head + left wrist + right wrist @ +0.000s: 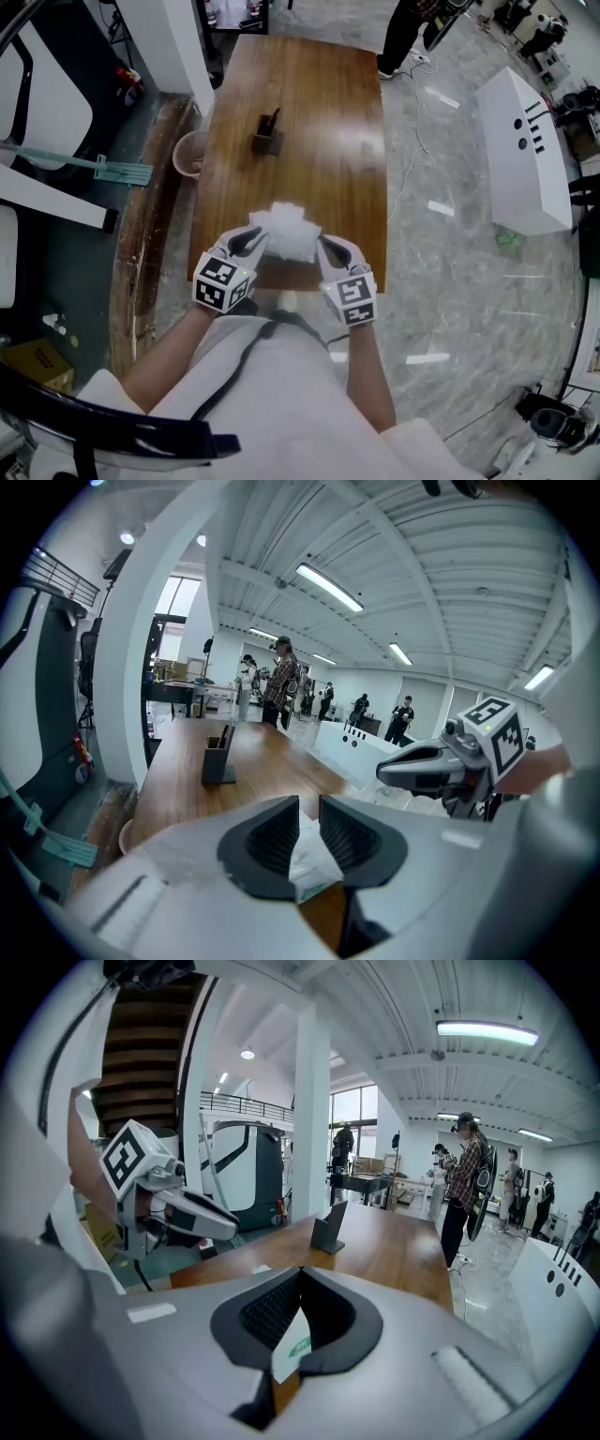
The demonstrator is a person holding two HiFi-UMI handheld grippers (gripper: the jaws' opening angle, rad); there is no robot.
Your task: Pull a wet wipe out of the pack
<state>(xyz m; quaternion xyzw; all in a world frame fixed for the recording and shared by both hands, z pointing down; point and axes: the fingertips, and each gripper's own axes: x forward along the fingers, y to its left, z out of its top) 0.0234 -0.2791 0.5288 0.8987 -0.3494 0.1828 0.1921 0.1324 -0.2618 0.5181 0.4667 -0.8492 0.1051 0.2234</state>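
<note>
My left gripper (255,240): clamped on one end of the white, green-printed soft plastic wet-wipe pack (289,232) | my right gripper (323,246): pinched tight on the other end | pack: held between both, over the near edge of the brown wooden table (309,122)

Left gripper (261,237) and right gripper (324,243) point inward, each pinching the pack (291,232).

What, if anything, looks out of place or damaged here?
Nothing spilled or broken. The wet wipe pack looks bunched up, pinched at opposite ends by the left claw and right claw above the near edge of the table.
</note>
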